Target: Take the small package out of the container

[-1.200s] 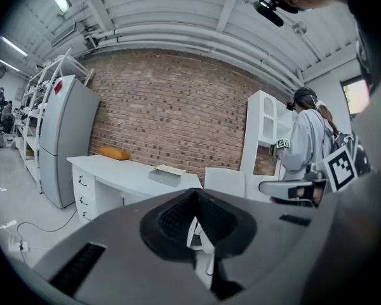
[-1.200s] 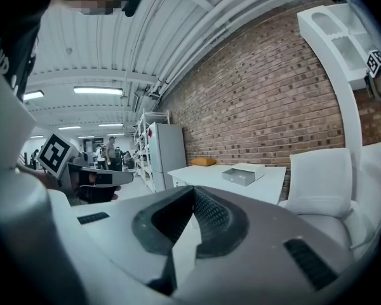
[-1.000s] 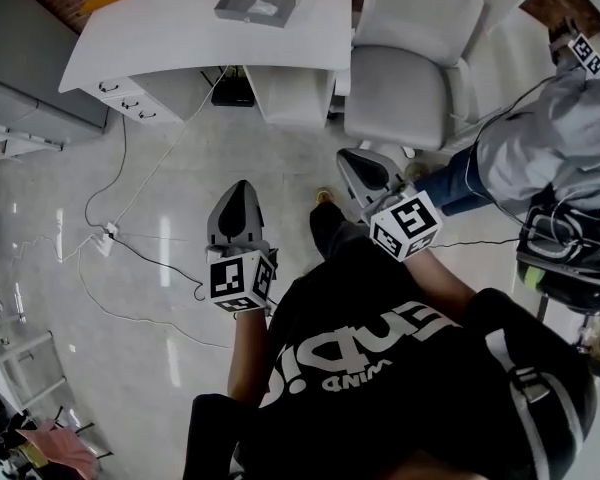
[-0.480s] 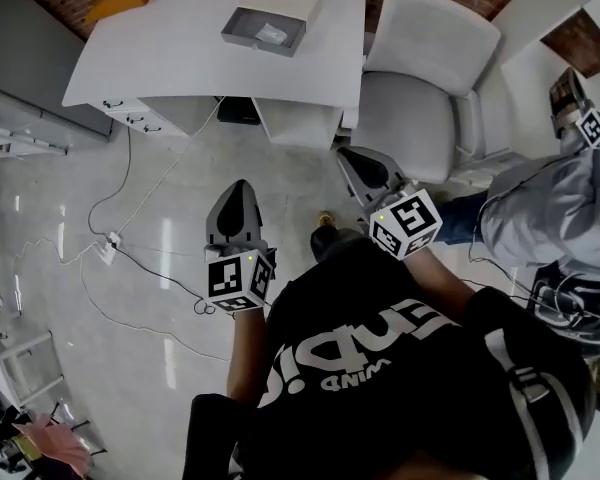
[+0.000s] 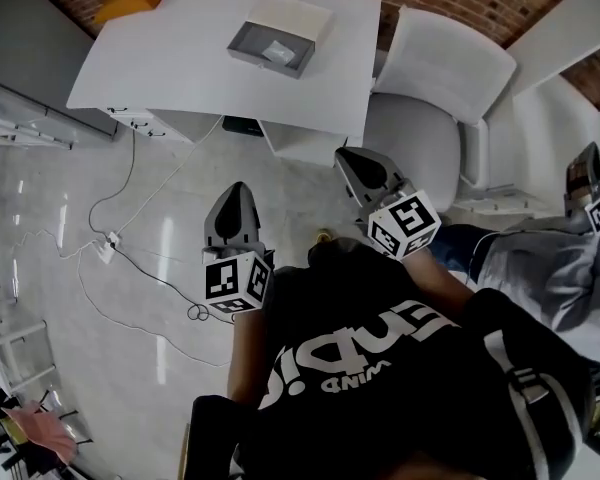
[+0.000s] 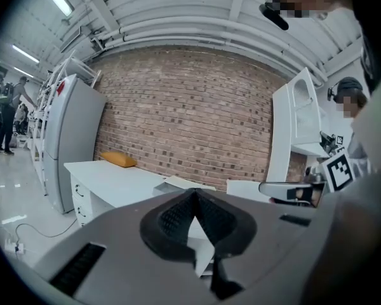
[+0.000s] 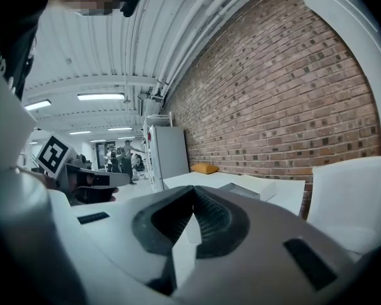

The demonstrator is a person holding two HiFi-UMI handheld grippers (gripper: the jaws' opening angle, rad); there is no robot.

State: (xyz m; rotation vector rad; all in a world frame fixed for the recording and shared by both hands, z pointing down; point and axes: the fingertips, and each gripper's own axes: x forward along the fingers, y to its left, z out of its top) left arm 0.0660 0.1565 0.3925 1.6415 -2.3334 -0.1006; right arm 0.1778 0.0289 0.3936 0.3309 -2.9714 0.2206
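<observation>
**Status: not started.** The small package point(image 5: 277, 52) lies inside the open grey container point(image 5: 240, 44), which sits on the white bench point(image 5: 170, 68) at the far side, near the brick wall. Nothing has been lifted out.

**Left hand-held gripper point(image 5: 238, 190):** jaws closed tip to tip, nothing between them. It is held over the floor, well apart from the bench and pointing towards it.

**Right hand-held gripper point(image 5: 347, 158):** jaws likewise closed and empty. It is held near the white chair point(image 5: 430, 118), well apart from the container.

**Outstanding, by my judgement:** the whole task. A gripper must be brought over the container, its jaws opened, the package taken and raised clear of the walls.

**Note:** a cable point(image 5: 130, 208) trails across the floor between the person and the bench.
</observation>
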